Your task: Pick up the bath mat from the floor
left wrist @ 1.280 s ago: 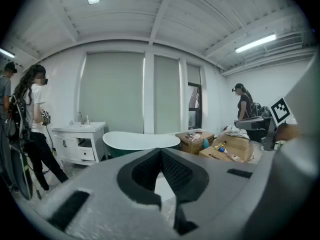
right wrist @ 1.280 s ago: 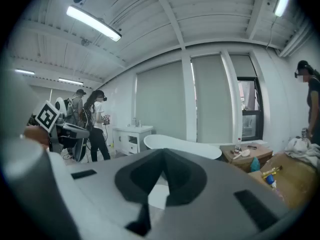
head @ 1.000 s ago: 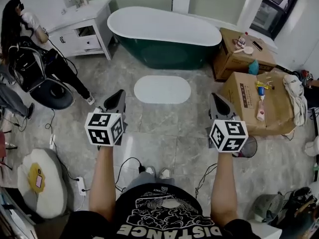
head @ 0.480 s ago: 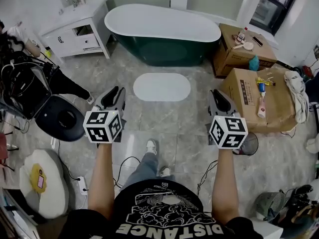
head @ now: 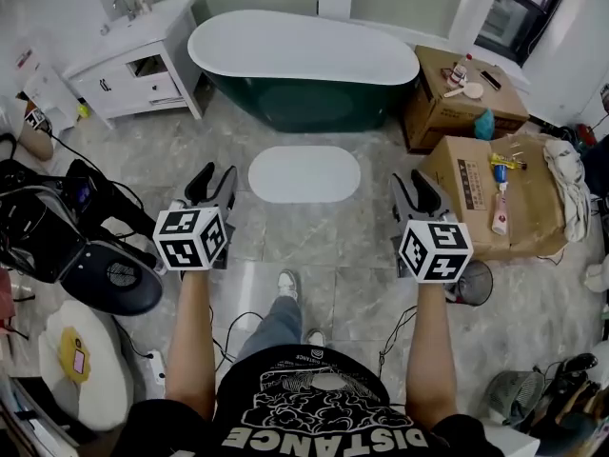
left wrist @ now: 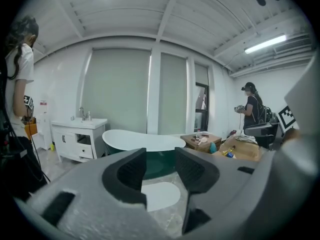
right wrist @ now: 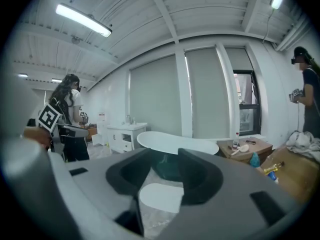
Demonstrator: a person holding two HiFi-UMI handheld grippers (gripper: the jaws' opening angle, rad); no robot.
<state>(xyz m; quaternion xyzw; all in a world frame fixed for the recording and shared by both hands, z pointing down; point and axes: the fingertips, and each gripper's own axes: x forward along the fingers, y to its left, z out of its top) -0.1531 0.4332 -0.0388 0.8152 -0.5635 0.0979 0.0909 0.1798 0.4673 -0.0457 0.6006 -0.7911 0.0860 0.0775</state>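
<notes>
While left tool [head: 215, 176] and right tool [head: 411, 184] have just been opening, empty, the bath mat [head: 304, 173] looks limp, best pinched at its edge.

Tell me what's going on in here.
A person stands in a bathroom holding the left tongs and right tongs out in front, both aimed at the white bath mat lying flat on the floor before the bathtub. Both pairs have just been opening and hold nothing; the mat is not yet touched.
</notes>
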